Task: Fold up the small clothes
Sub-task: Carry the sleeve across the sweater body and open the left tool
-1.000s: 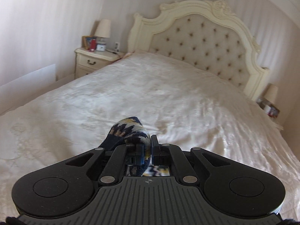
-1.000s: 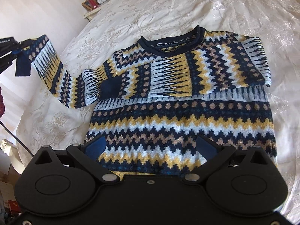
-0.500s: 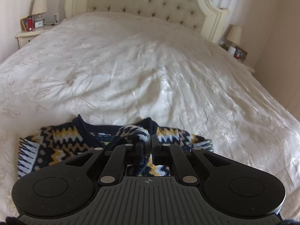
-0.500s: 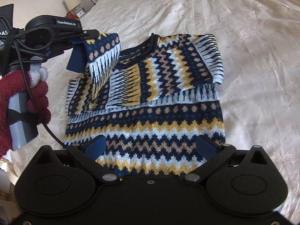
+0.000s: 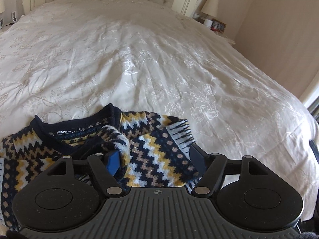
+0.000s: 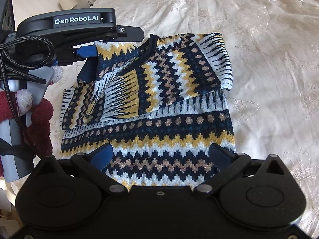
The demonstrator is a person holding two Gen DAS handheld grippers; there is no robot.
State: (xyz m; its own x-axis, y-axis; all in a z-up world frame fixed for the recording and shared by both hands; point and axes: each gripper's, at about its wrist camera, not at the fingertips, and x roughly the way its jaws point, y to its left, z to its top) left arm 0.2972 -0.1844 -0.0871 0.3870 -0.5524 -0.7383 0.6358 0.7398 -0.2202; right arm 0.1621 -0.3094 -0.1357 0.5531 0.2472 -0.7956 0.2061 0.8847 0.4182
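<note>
Now both hand-held grippers, left (image 5: 154, 160) and right (image 6: 163, 156), gape over the sweater (image 6: 159, 123), bedspread (image 6: 269, 59) bare rightward.

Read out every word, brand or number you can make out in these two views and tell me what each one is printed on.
"GenRobot.AI": white lettering on the side of the left gripper, seen in the right wrist view.
"semir", then "M": on the neck label inside the sweater collar, left wrist view.
Small print between "semir" and "M" looks like "EST" plus digits, too small to read surely.
Nothing else carries readable text.
</note>
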